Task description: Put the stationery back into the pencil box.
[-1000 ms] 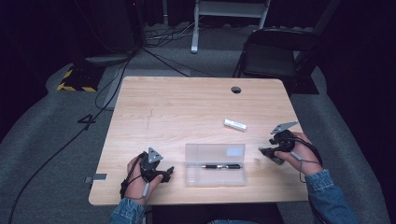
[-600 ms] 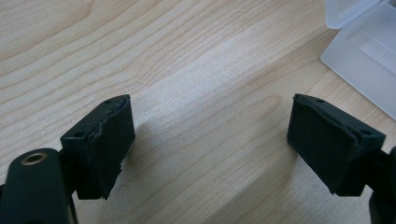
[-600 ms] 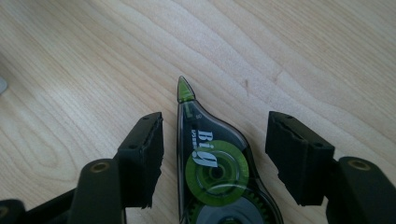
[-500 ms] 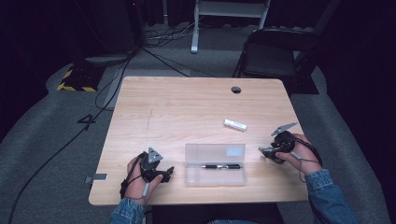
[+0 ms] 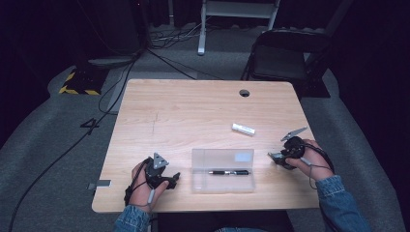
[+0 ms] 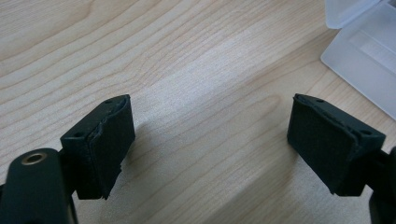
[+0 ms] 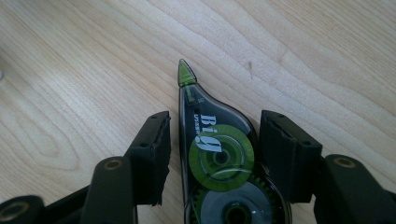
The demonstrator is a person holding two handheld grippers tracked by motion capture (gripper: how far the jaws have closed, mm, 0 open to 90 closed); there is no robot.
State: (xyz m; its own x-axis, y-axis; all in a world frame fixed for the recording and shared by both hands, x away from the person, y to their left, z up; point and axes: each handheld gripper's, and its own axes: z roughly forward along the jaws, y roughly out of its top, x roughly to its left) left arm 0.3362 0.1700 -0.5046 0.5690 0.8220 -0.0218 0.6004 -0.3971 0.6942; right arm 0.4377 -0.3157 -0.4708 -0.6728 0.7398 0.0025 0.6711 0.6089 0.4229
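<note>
This looks like a recording studio or lab space, dark all round. A lone wooden worktop (image 5: 193, 111) stands on grey carpet (image 5: 58, 159), black drapes behind it. Cables (image 5: 159, 48) snake across the floor, there's a yellow-and-black hazard-striped block (image 5: 77, 83), a folding chair (image 5: 285, 58), a metal stand's legs (image 5: 237, 14), and a "4" (image 5: 90, 125) marked on the carpet.

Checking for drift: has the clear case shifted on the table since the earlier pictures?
No. The clear case sits at the same spot relative to the table's near edge and the white stick.
</note>
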